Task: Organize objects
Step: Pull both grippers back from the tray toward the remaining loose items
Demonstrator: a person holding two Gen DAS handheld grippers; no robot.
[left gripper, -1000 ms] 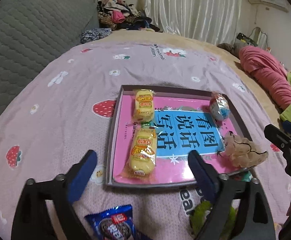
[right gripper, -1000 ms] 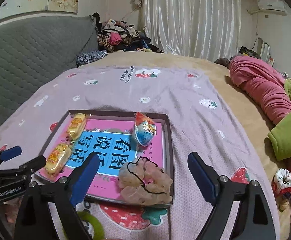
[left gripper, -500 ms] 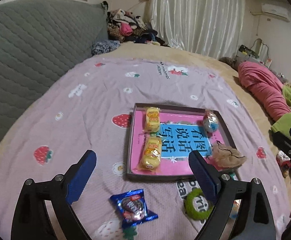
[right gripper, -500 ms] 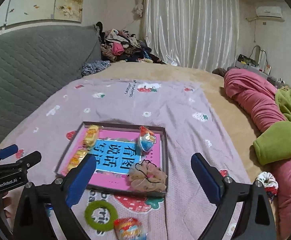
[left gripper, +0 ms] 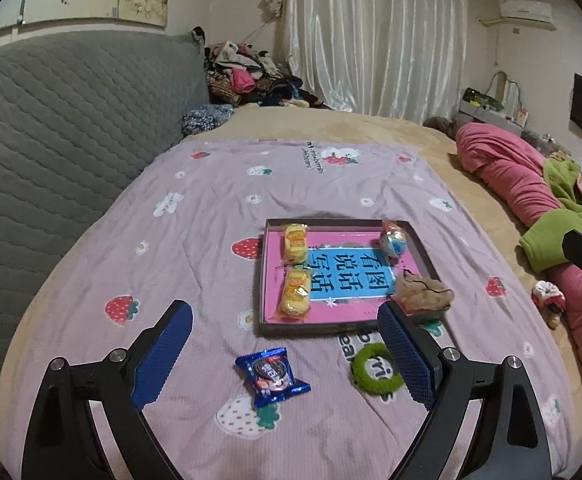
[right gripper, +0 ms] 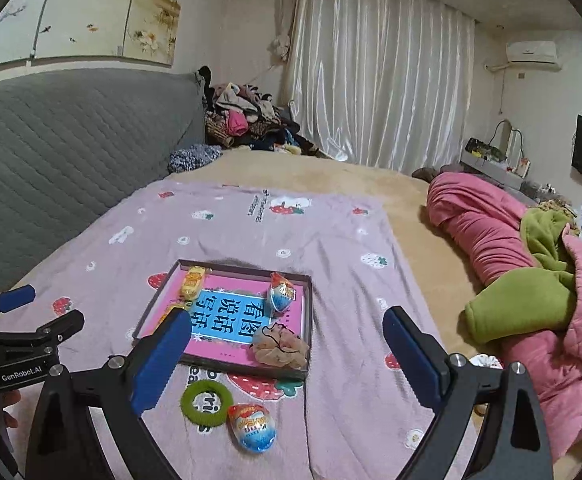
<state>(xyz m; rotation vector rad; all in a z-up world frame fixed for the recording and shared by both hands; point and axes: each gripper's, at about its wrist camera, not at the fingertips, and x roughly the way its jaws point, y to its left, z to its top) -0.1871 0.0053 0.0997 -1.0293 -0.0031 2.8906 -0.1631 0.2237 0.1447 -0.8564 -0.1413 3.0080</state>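
A shallow tray point(left gripper: 262, 280) point(right gripper: 309, 320) with a pink and blue printed floor lies on the lilac sheet. In it are two yellow snack packs point(left gripper: 295, 237) point(left gripper: 294, 293), a toy egg point(left gripper: 393, 238) point(right gripper: 281, 295) and a beige scrunchie point(left gripper: 421, 294) point(right gripper: 279, 346). In front of the tray lie a blue cookie pack point(left gripper: 271, 376), a green ring point(left gripper: 375, 368) point(right gripper: 204, 397) and a second toy egg point(right gripper: 253, 426). My left gripper point(left gripper: 285, 354) is open and empty above the cookie pack. My right gripper point(right gripper: 287, 360) is open and empty above the tray's near edge.
A grey quilted headboard point(left gripper: 51, 128) runs along the left. Pink and green bedding point(right gripper: 531, 280) is heaped at the right. A small patterned scrunchie point(left gripper: 547, 298) lies by the pink bedding. Clothes point(right gripper: 243, 120) are piled at the far end before white curtains.
Both grippers have drawn back and up from the tray, so more of the bed shows. The cookie pack, green ring and second egg have come into view. Both grippers stayed open.
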